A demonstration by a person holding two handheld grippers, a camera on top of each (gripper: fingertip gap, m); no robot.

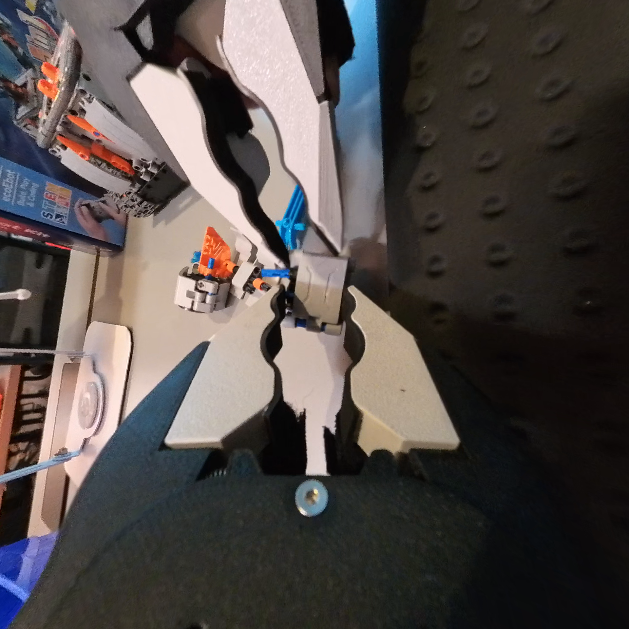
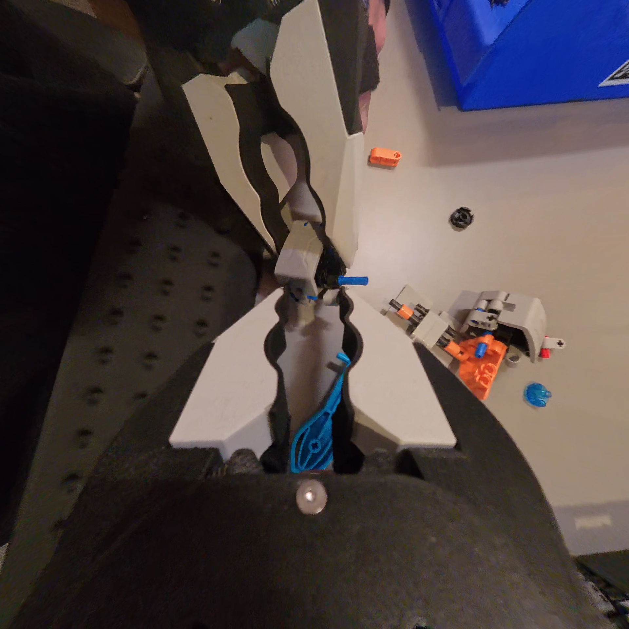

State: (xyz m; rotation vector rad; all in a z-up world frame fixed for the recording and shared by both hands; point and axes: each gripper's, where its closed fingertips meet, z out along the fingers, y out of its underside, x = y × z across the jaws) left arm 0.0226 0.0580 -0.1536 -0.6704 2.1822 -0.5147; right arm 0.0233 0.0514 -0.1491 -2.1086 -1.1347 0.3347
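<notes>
My left gripper (image 1: 316, 293) is shut on a small grey brick assembly (image 1: 320, 289) with black and blue pins, held above the table. It comes in from the top of the right wrist view (image 2: 308, 263), still holding the grey assembly (image 2: 297, 262), from which a blue pin (image 2: 352, 280) sticks out to the right. My right gripper (image 2: 313, 296) meets it tip to tip and touches the assembly's lower end. A curved blue piece (image 2: 316, 432) is clamped between its pads. The left wrist view shows the right gripper (image 1: 315, 258) and the blue piece (image 1: 289, 218).
A grey-and-orange sub-assembly (image 2: 476, 335) lies on the beige table (image 2: 510, 204), with an orange connector (image 2: 384, 156), a black round part (image 2: 461, 216) and a clear blue stud (image 2: 537, 394). A blue box (image 2: 544, 51) stands behind. A printed box (image 1: 61, 211) and a larger model (image 1: 95, 146) stand at the left. A dark dotted surface (image 1: 510, 204) borders the table. My two grippers' fingertips are within a few centimetres of each other. Left tips and right tips are each some 15 cm from the clear blue stud (image 2: 537, 394).
</notes>
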